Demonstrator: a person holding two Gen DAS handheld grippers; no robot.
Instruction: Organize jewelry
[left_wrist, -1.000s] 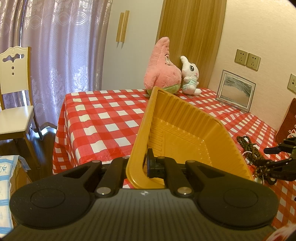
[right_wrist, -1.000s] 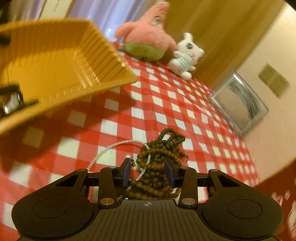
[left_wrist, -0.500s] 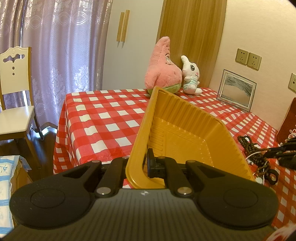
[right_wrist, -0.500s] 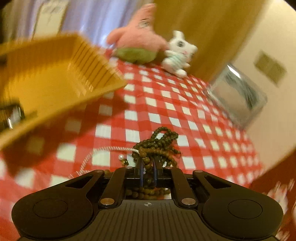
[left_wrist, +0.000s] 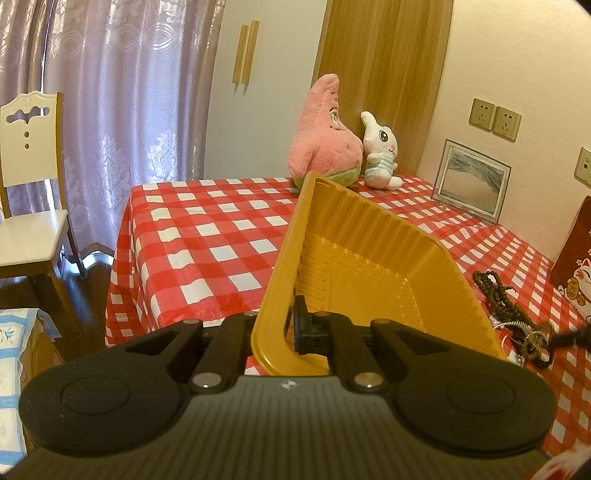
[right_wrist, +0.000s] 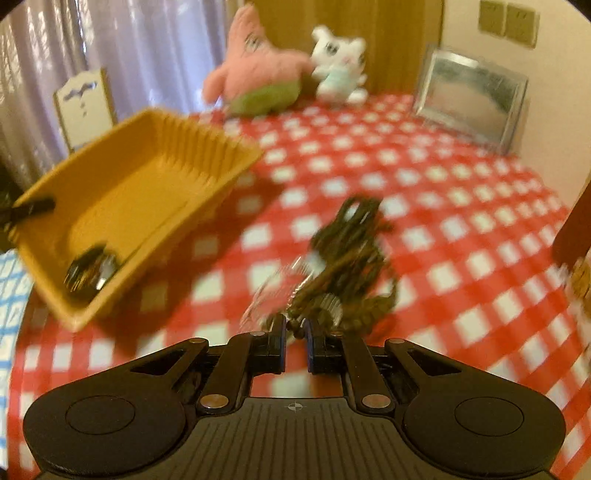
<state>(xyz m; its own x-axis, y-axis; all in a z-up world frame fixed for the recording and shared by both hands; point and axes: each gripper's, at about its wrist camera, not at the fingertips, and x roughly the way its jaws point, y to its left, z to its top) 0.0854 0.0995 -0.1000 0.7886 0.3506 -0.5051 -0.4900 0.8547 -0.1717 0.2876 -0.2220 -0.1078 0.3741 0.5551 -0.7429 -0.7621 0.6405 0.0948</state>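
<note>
My left gripper (left_wrist: 291, 325) is clamped tight on the near rim of the yellow tray (left_wrist: 369, 266), holding it tipped above the table; my right gripper (right_wrist: 294, 334) has just been closing, and its pads now pinch a strand of the brown bead necklace (right_wrist: 351, 258). Red-and-white checked tablecloth (left_wrist: 207, 236), glossy, draping over the table edge. The tray is thin moulded plastic, rectangular, its walls ribbed. The beads are small, dark and round, bunched in a tangled heap on the cloth beside the tray, a fine silvery chain (right_wrist: 273, 288) looped through them. Only the right wrist view, blurred, shows a dark shiny item (right_wrist: 90, 271) lying in the tray's low corner. Only the left view gives the beads sharply.
</note>
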